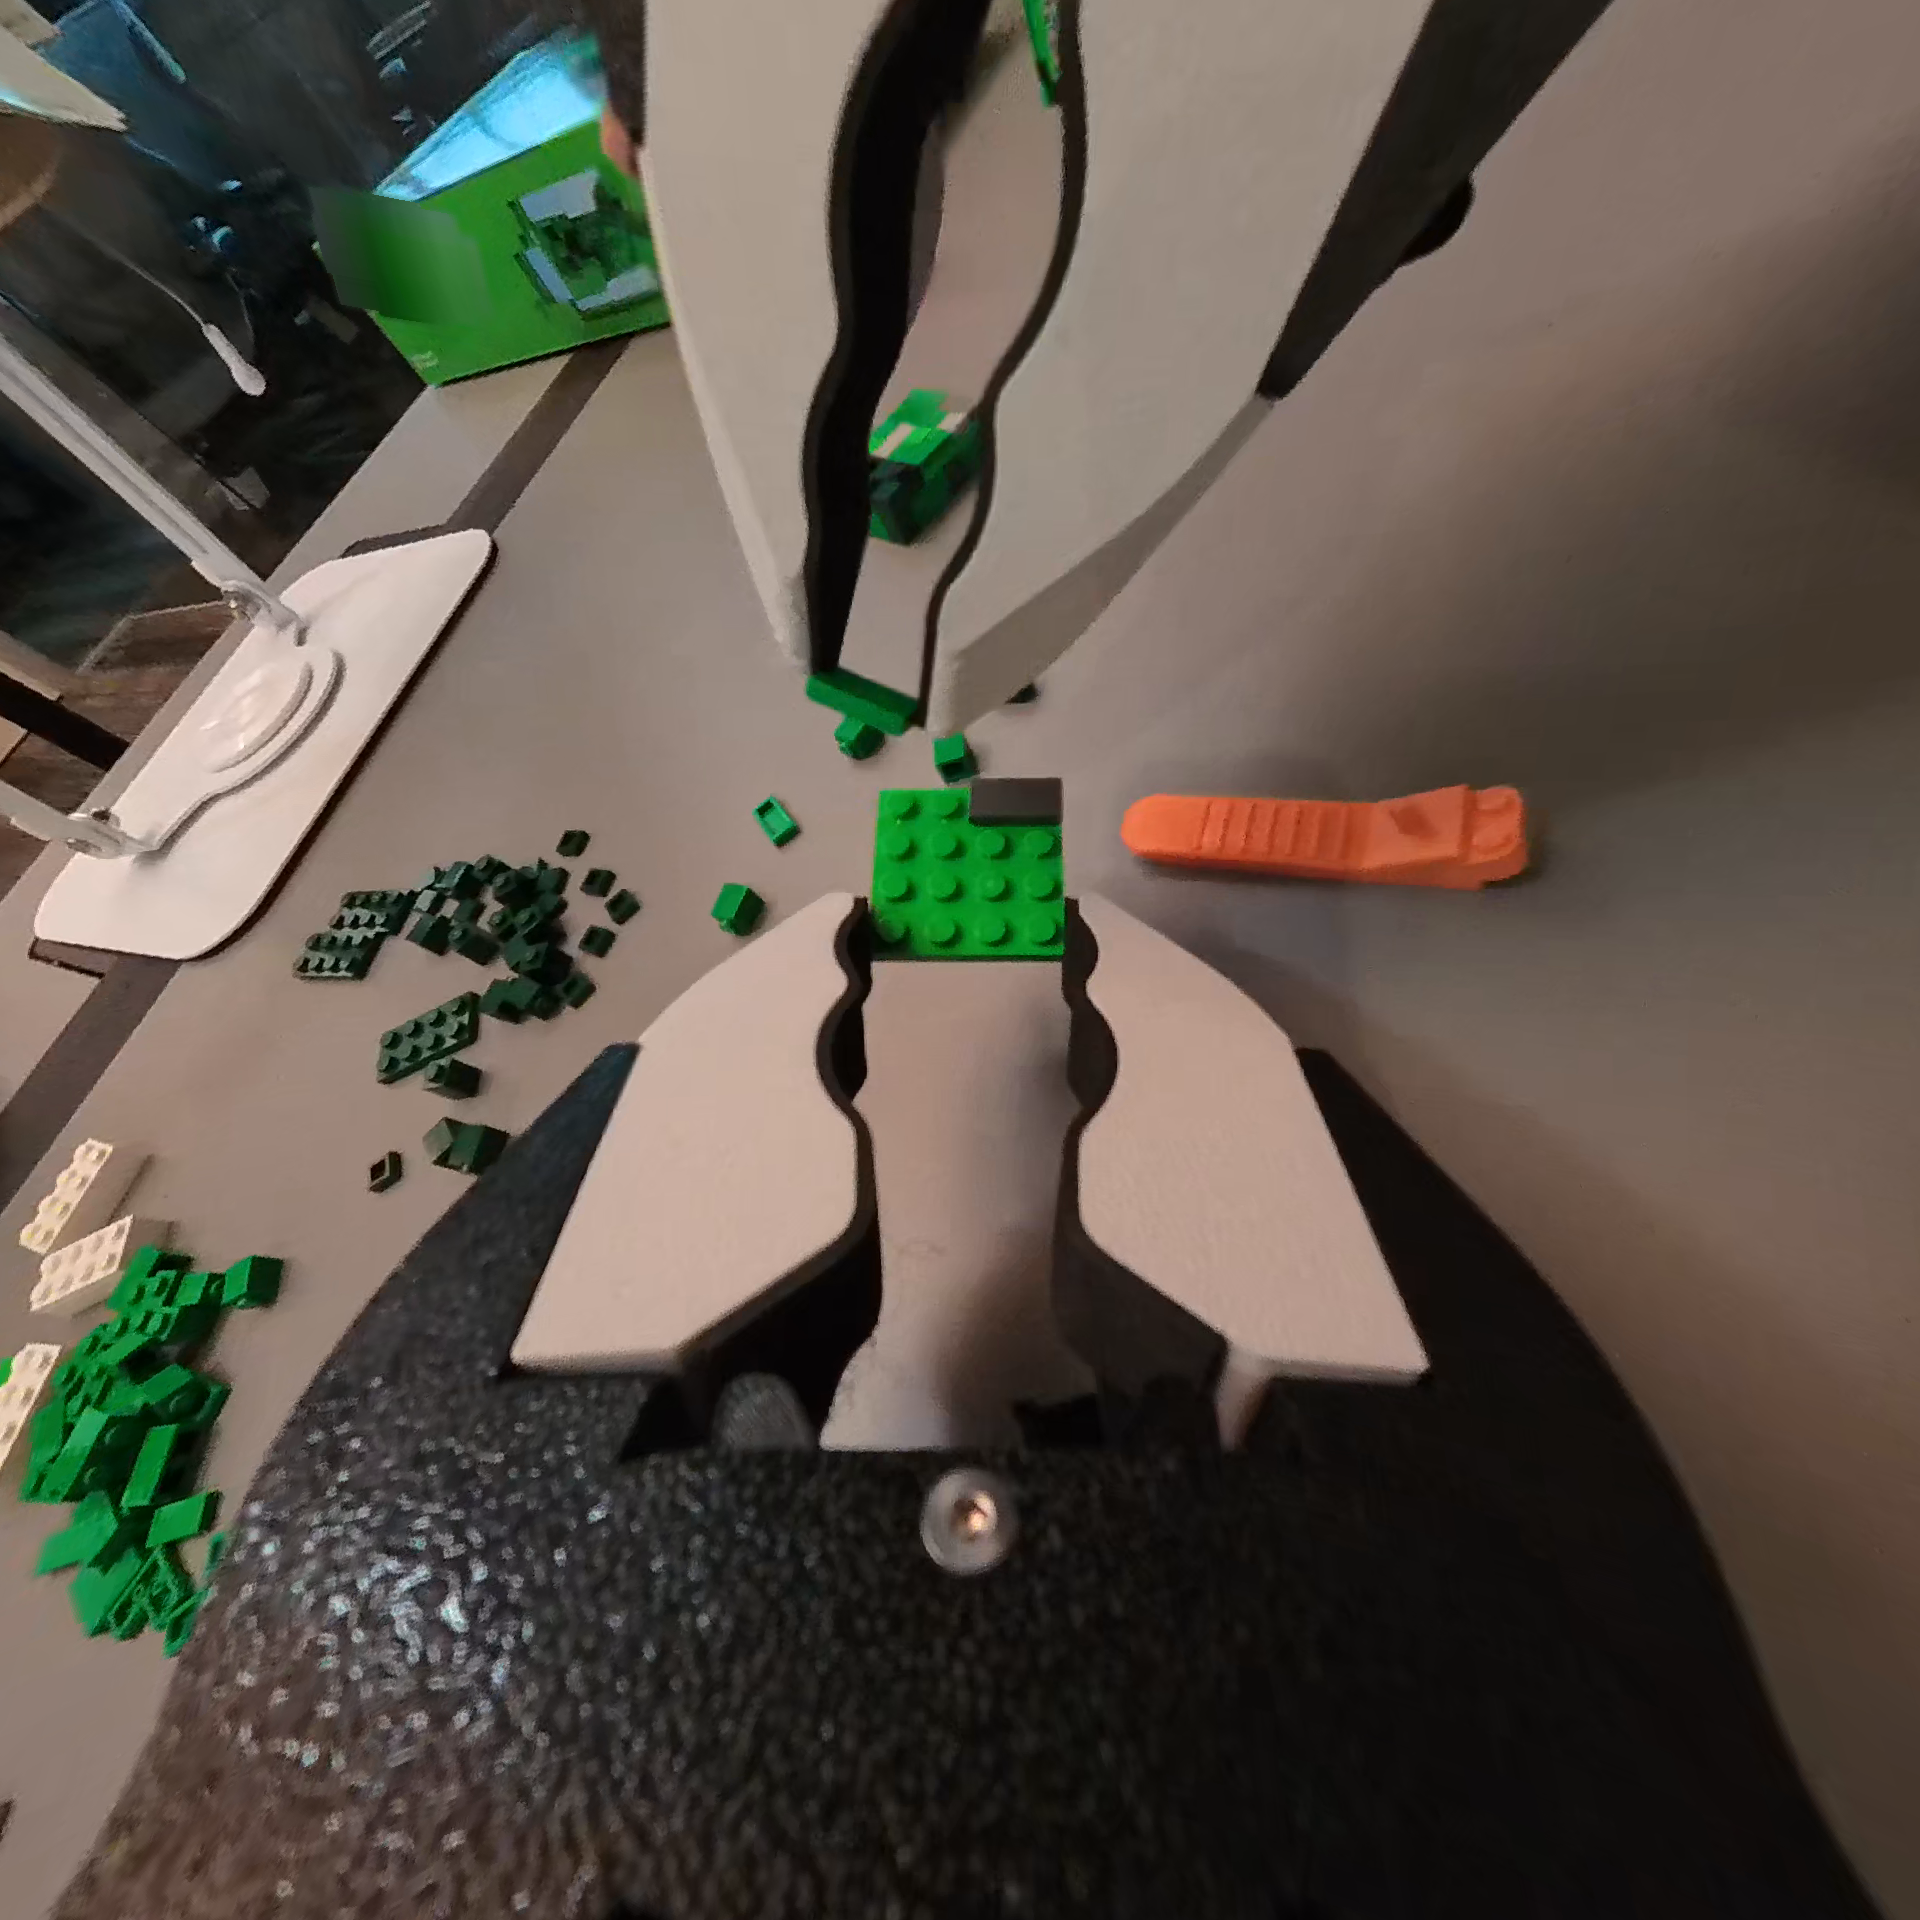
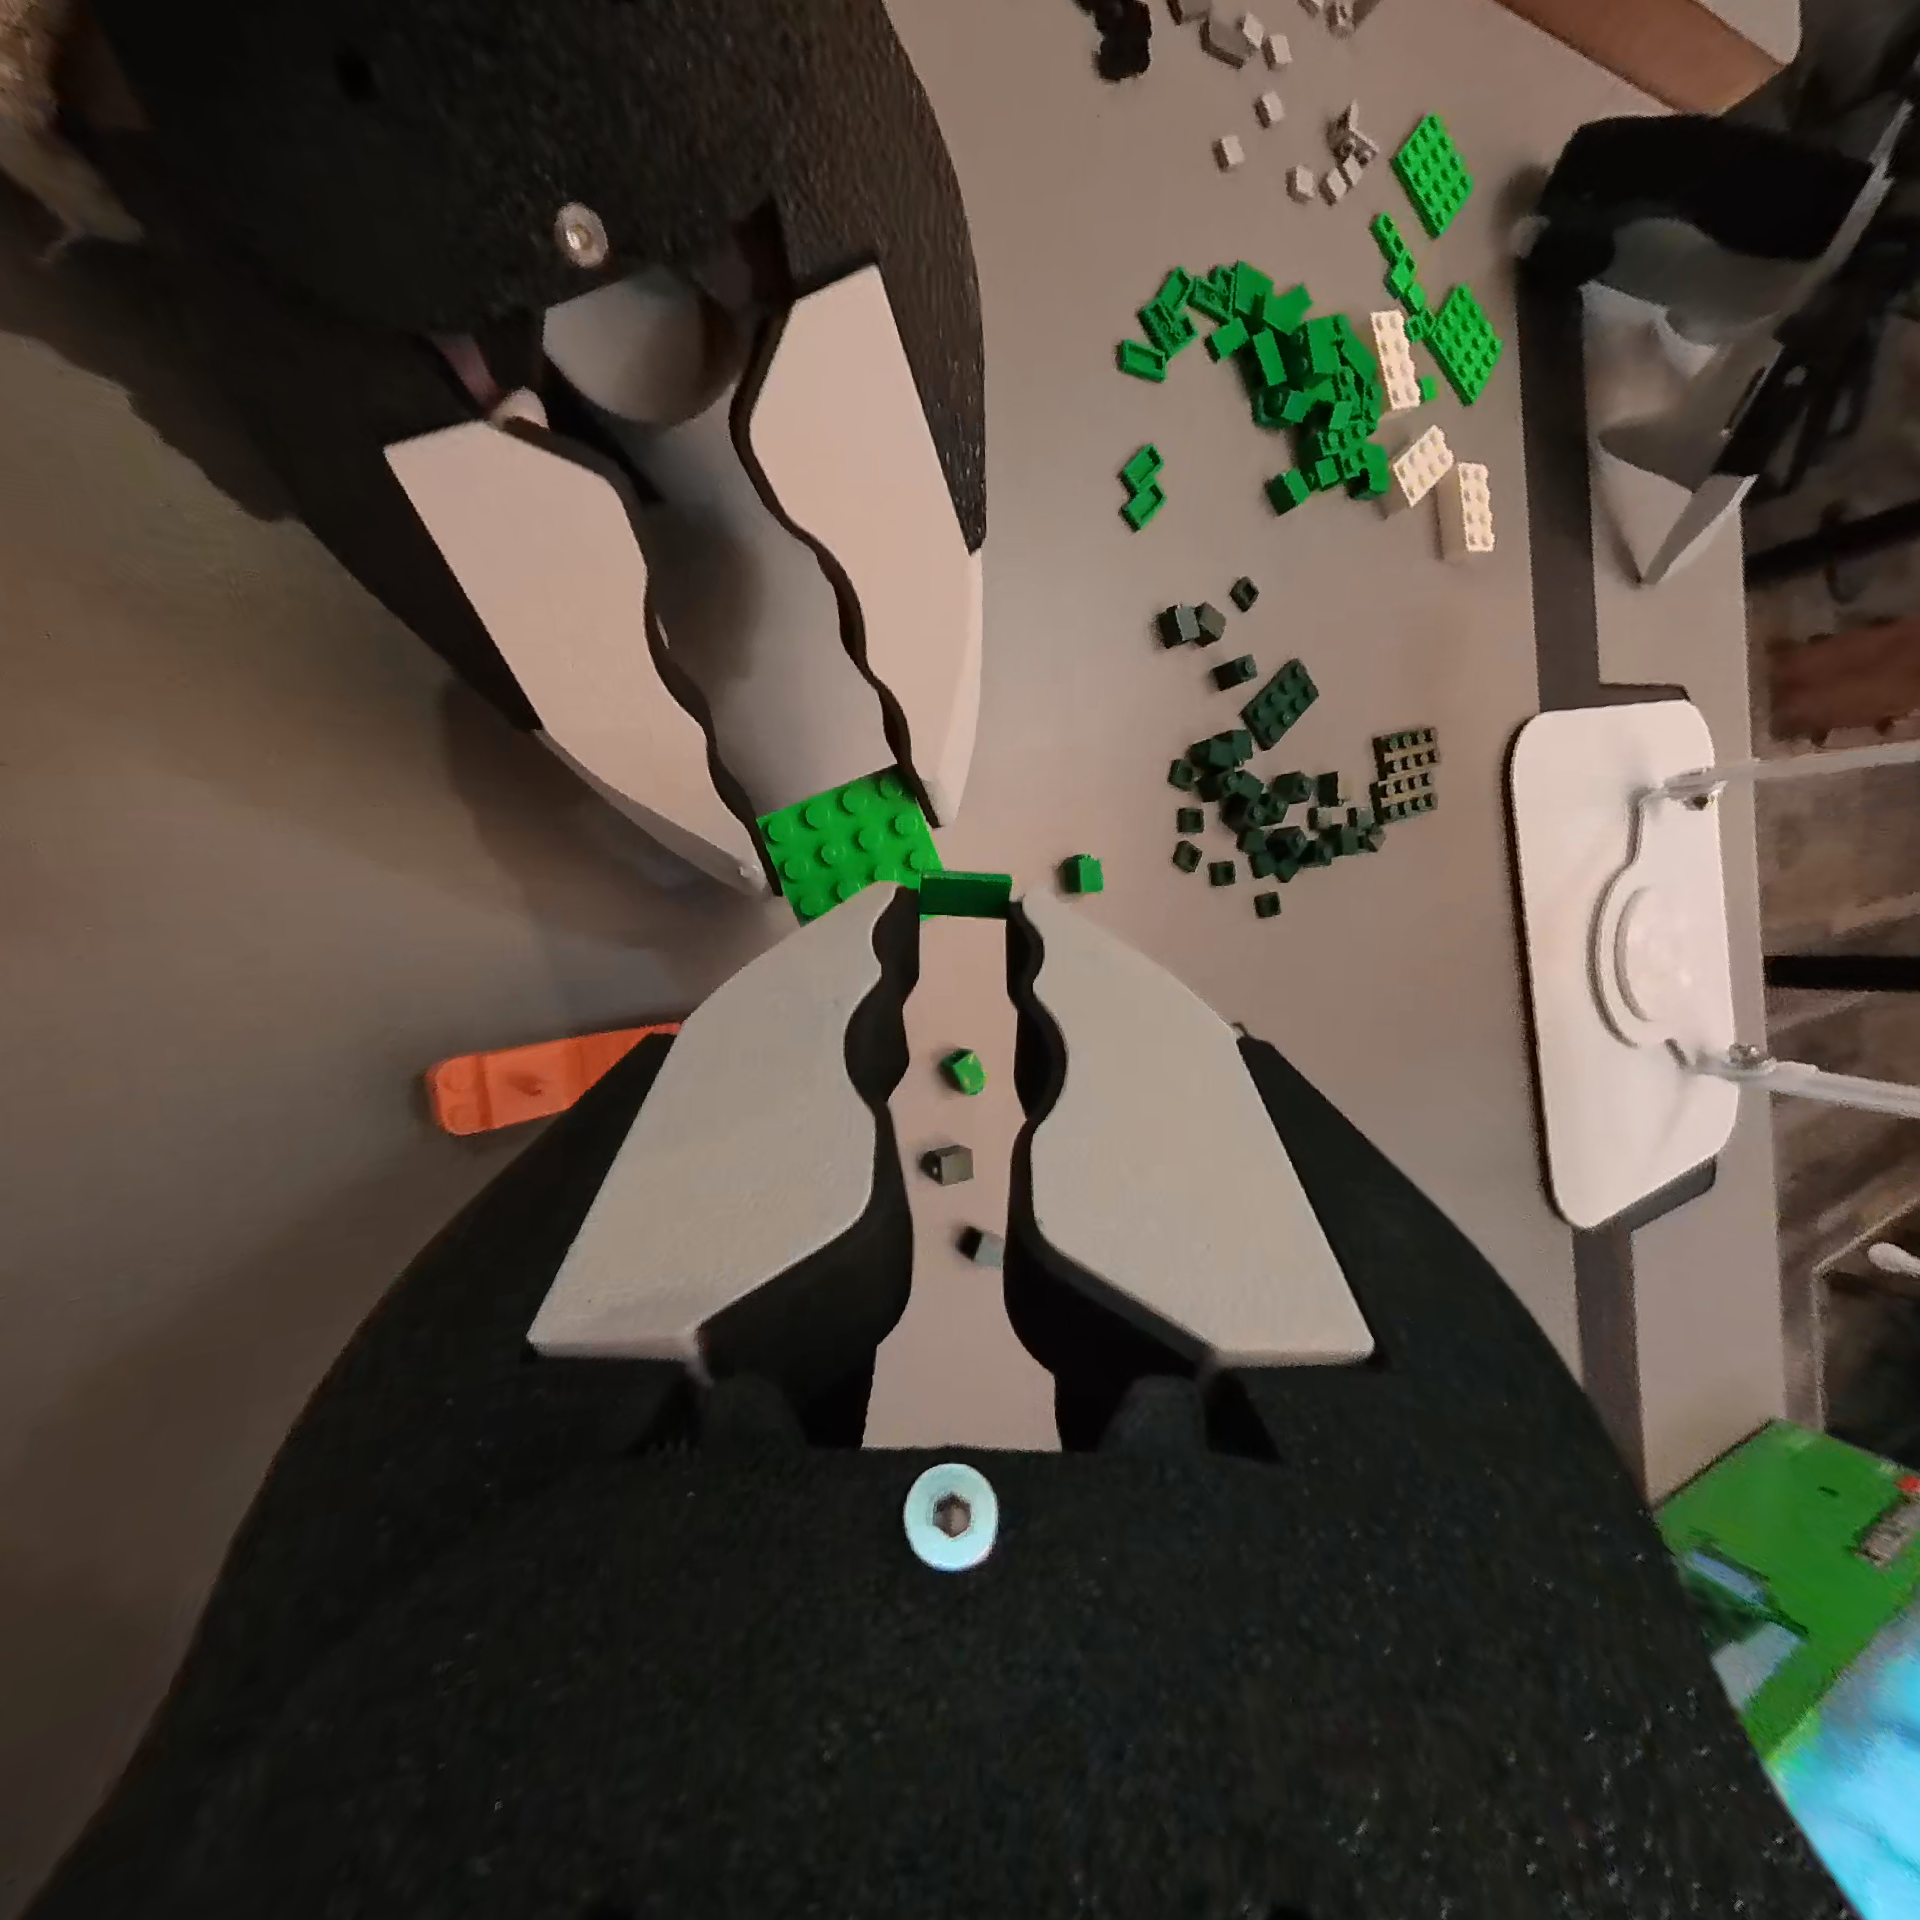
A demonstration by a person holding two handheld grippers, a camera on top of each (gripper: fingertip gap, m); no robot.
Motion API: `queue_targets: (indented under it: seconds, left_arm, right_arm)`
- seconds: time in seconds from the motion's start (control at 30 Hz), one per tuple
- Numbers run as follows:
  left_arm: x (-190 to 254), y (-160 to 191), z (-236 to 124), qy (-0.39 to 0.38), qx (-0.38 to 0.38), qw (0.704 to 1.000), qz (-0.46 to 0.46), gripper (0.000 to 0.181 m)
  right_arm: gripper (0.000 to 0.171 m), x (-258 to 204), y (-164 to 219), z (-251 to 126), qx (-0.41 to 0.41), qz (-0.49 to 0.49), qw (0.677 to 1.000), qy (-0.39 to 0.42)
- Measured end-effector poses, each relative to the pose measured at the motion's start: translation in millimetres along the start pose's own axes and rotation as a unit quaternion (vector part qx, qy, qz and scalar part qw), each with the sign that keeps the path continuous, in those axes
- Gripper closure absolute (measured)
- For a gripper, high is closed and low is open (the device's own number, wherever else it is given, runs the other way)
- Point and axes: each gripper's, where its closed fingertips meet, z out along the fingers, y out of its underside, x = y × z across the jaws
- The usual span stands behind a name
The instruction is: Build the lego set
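My left gripper is shut on the near edge of a bright green studded plate. The plate lies low over the grey table and carries a dark grey tile on its far right corner. My right gripper comes down from above, just beyond the plate's far edge, shut on a small green brick. In the right wrist view my right gripper holds that small green brick right beside the plate, which sits in the left gripper.
An orange brick separator lies right of the plate. Piles of dark green, bright green and white bricks lie to the left. A white stand base, a green box and a small built model sit farther off. The gap from one gripper's tips to the other's is roughly 4 cm. My left gripper's tips are some 6 cm from the orange brick separator.
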Motion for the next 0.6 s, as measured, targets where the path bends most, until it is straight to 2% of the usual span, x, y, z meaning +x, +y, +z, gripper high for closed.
queue_targets:
  seconds: [0.2, 0.6]
  left_arm:
    - [2, 0, 1, 0.008, 0.005, 1.0, -0.009, 0.146]
    - [3, 0, 2, 0.016, 0.007, 1.0, -0.017, 0.146]
  right_arm:
    - [0.156, 13, 3, -6, 0.013, 0.034, 0.999, 0.04]
    - [0.155, 0, 8, -1, 0.027, 0.052, 0.998, 0.018]
